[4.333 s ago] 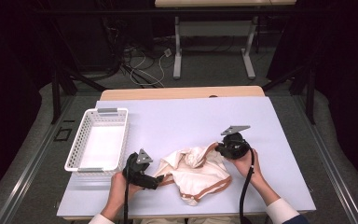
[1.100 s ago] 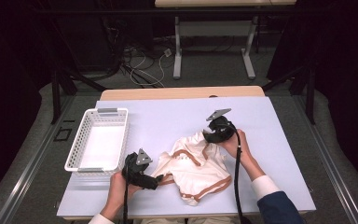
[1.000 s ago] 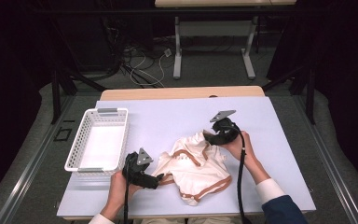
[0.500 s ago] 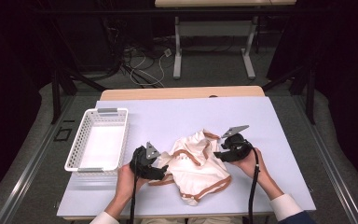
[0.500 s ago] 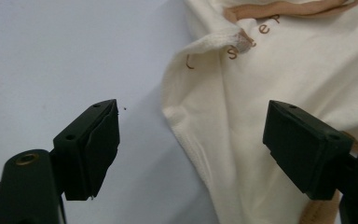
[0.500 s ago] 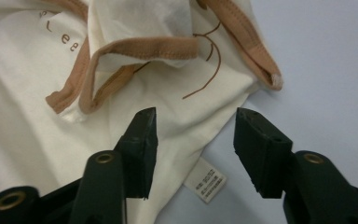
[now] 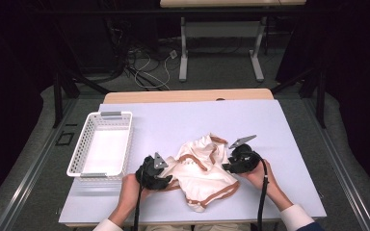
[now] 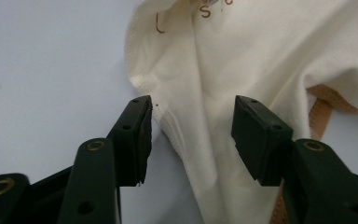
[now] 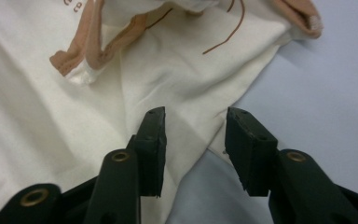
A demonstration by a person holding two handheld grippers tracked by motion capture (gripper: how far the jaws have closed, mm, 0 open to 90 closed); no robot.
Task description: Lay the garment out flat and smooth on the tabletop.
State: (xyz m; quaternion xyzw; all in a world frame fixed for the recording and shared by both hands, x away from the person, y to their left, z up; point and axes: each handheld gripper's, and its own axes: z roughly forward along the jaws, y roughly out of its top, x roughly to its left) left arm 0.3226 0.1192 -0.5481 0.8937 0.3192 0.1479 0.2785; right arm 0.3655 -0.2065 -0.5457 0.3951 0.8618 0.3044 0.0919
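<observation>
Loosely crumpled near the front middle of the pale lilac surface (image 7: 183, 120) lies a cream cloth tote bag with tan-brown trim and straps (image 7: 200, 171), its folds bunched up and one strap looping along its near edge. Brown printed lettering shows on the cream fabric in both gripper views, too partial to read.

At the bag's left edge sits the left gripper (image 8: 191, 135), held in the person's left hand (image 7: 129, 190). Its two black jaws are spread apart, with a fold of the cream fabric lying between them; the jaws are not pressed onto the cloth. At the bag's right edge is the right gripper (image 9: 193, 144), held in the person's right hand (image 7: 262, 175). Its jaws are likewise spread, straddling a corner of the bag where the fabric meets the bare surface, not clamped on it.

Farther left, well apart from the bag, a white plastic lattice basket (image 7: 87, 139) stands on the surface near its left edge. Beyond the far edge of the surface a strip of light wood shows.
</observation>
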